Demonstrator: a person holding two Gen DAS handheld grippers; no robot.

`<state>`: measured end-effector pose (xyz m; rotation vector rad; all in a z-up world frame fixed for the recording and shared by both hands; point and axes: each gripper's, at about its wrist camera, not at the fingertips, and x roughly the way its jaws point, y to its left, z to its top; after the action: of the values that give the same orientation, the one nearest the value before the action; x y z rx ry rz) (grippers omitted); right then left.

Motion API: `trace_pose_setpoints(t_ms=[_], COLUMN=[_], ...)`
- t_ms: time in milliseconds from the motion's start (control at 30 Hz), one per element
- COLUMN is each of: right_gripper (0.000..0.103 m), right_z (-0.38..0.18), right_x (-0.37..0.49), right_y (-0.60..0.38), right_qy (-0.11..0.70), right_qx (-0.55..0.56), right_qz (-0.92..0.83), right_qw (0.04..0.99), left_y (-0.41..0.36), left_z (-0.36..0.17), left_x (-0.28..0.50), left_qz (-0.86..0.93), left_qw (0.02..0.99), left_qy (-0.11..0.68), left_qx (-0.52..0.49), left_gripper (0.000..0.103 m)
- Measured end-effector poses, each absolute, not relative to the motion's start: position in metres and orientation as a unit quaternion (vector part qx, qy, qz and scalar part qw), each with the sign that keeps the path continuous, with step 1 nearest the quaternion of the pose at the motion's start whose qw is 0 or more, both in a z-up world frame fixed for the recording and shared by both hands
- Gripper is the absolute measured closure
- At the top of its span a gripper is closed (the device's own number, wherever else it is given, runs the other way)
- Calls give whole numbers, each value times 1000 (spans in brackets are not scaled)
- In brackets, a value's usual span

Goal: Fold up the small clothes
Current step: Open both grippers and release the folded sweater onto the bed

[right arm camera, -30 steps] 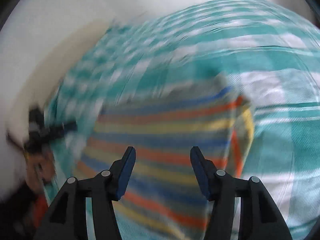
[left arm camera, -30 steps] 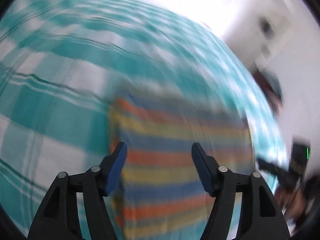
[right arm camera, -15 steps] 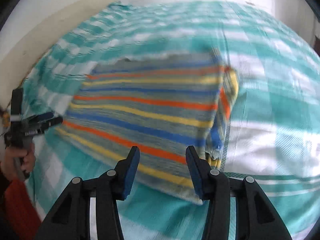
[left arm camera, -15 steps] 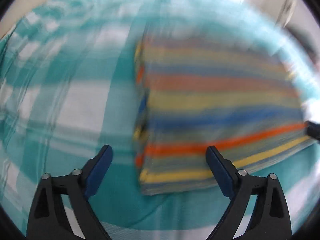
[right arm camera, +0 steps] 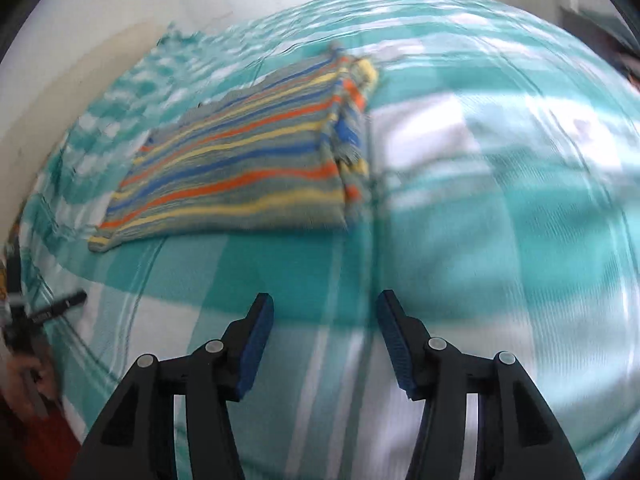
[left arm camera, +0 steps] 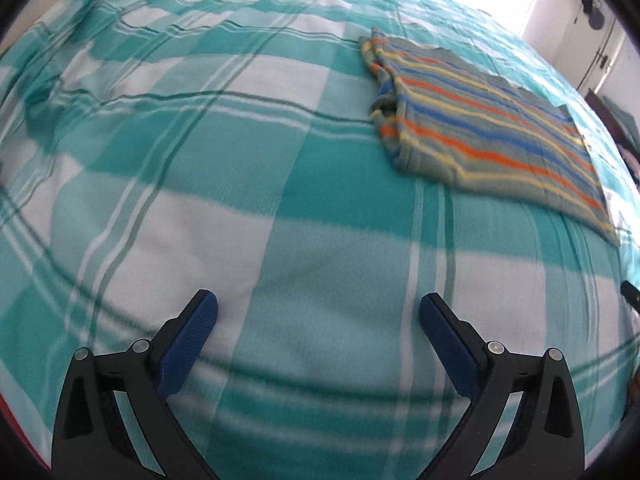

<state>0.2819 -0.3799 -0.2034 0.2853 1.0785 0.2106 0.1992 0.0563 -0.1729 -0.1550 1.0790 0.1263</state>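
Striped garment (left arm camera: 488, 128) lay folded on the checked bedspread (left arm camera: 240, 184), well ahead of both claws; left gripper (left arm camera: 318, 314) had just spread wide, right gripper (right arm camera: 325, 320) gaped part-way, both empty.

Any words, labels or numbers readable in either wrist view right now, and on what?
None can be read.
Left gripper: a light marking on its black finger, seen at the edge of the right wrist view, too small and blurred to read.
Striped garment: no label or print showing.
Checked sheet: pattern only.
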Motion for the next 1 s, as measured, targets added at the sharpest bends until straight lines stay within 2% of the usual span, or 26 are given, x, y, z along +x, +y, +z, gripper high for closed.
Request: trace_pose_setpoints(t_ms=[100, 167, 300, 400, 467, 533, 600, 633, 667, 700, 1000], right_gripper=[49, 49, 48, 48, 48, 48, 48, 45, 40, 36, 36], right_z=[-205, -204, -201, -191, -178, -159, -144, -137, -132, -128, -133], right_x=[254, 246, 249, 255, 259, 263, 269, 275, 283, 292, 329], right_y=[-390, -393, -383, -369, -357, -342, -327, -318, -308, -299, -231], right_qy=[494, 489, 502, 529, 538, 532, 525, 524, 526, 530, 542], right_qx=[172, 171, 135, 94, 80, 64, 40, 30, 25, 23, 14], right_qz=[88, 84, 73, 55, 66, 89, 106, 114, 120, 130, 179], right_qw=[848, 851, 851, 841, 836, 840, 844, 844, 842, 838, 821], left_y=[55, 58, 68, 68, 66, 67, 69, 69, 69, 69, 63], left_z=[-170, -164, -148, -143, -155, -167, -168, -168, -170, -173, -174], left_x=[198, 206, 233, 268, 296, 310, 312, 312, 313, 313, 314], left_qz=[62, 50, 9, 7, 9, 24, 25, 16, 5, 6, 9], left_qw=[854, 852, 855, 858, 846, 833, 838, 841, 839, 838, 844], left_qy=[511, 510, 477, 468, 488, 507, 493, 485, 484, 486, 488], left_qx=[-70, -108, -203, -214, -214, -220, -232, -241, -250, -249, -221], left_gripper=[2, 2, 3, 3, 4, 17, 27, 39, 42, 42, 40])
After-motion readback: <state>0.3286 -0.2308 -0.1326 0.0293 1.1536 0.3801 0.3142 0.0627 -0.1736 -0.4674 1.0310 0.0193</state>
